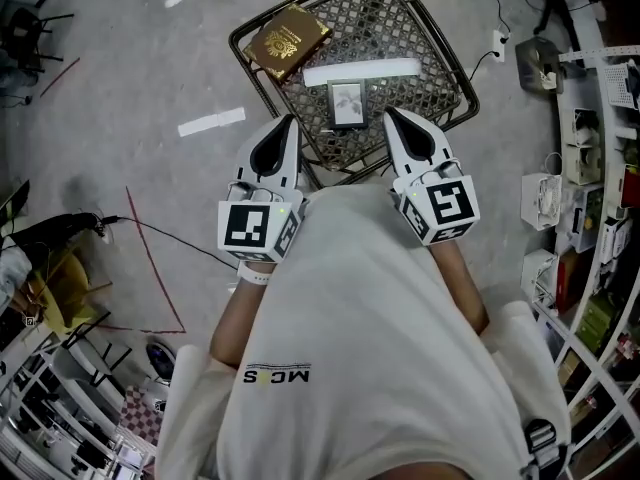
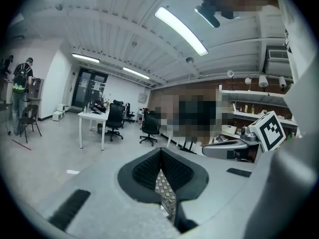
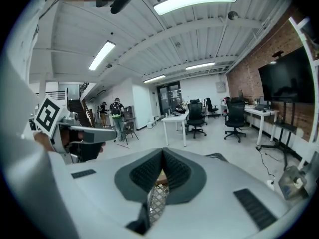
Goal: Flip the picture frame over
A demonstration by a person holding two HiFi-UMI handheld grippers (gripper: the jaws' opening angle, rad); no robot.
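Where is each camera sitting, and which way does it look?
Head view: on the person's head, looking steeply down at the black wire-mesh table and small white picture frame; white shirt, left claw, right claw show.
Left gripper view: on the left claw, facing out across the office; its shut jaws show.
Right gripper view: on the right claw, facing the office; its shut jaws show.
Shared: both gripper views glimpse mesh below their jaws and the other claw's marker cube.

The small picture frame, a grey panel inside a white border, lies flat on the black mesh tabletop.
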